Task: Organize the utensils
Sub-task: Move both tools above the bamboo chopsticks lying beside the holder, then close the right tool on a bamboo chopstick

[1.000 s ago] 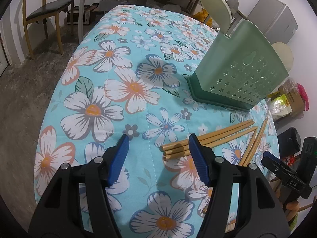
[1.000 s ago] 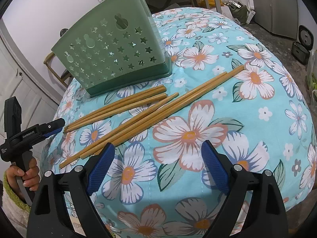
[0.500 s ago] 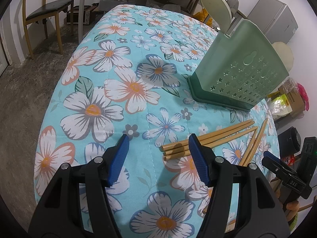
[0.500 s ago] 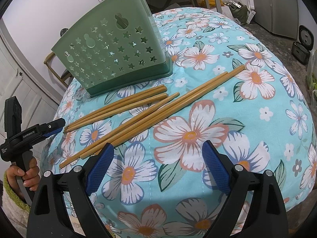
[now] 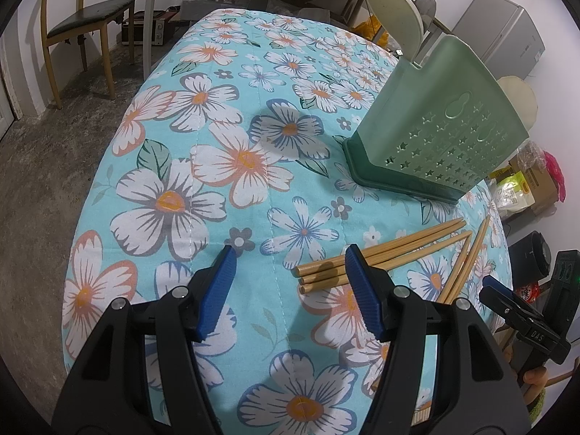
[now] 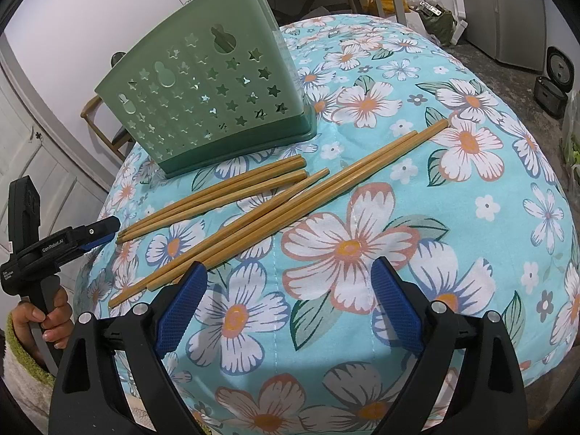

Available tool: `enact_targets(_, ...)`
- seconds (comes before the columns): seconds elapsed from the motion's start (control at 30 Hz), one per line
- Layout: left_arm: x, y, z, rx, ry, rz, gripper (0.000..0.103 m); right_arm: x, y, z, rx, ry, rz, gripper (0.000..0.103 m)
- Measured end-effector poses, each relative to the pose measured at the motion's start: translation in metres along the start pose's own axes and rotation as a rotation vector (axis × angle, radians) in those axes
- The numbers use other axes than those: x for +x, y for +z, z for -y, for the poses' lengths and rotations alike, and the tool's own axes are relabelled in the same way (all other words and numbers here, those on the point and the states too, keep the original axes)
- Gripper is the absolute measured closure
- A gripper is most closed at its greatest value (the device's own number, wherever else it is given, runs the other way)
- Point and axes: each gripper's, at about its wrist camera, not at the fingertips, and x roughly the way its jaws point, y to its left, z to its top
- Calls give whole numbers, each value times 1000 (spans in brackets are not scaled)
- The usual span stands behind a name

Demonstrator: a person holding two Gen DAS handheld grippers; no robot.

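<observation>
Chopsticks (image 6: 275, 195) looked like smooth matt wood; holder (image 6: 214, 98) was semi-matt green plastic; tablecloth (image 6: 362, 253) quilted cloth; gripper pads (image 6: 181, 304) ribbed blue plastic.

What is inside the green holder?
From the green holder a pale flat utensil sticks up. Its lower part is covered by the wall. The chopsticks lie outside, on the cloth.

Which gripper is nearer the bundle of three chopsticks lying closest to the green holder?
Left. The left gripper hovers open right beside the bundle of three chopsticks, at its near ends; the right gripper sits open farther back, beyond the longer chopsticks.
</observation>
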Motion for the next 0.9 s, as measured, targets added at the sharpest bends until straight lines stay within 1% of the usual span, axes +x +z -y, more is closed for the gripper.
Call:
enact_targets(0.13,0,0,0,0,0,0,44,0,0,1,1,4,3,13)
enact_targets(0.23,-2,0,1,9,8,15,44,-2,0,4,13,24,6,13)
enact_targets(0.33,-10,-1,7,46,32,63,44,-7,2,12,47,68,10,13)
enact_targets(0.43,-23,-1,15,94,21,122,44,-16,5,17,66,103,37,13)
enact_targets(0.5,-27,0,20,116,10,142,44,-19,6,18,68,116,49,15)
enact_targets(0.6,-29,1,27,136,-12,152,44,-19,10,22,98,141,54,21)
enact_targets(0.7,-26,1,30,144,-21,143,44,-20,13,31,148,164,65,28)
enact_targets(0.8,-25,-1,31,147,-26,138,44,-20,19,49,233,187,76,35)
enact_targets(0.87,-25,-1,31,146,-32,141,45,-16,25,63,307,195,76,42)
enact_targets(0.9,-26,-1,30,145,-34,144,45,-14,28,69,336,201,75,44)
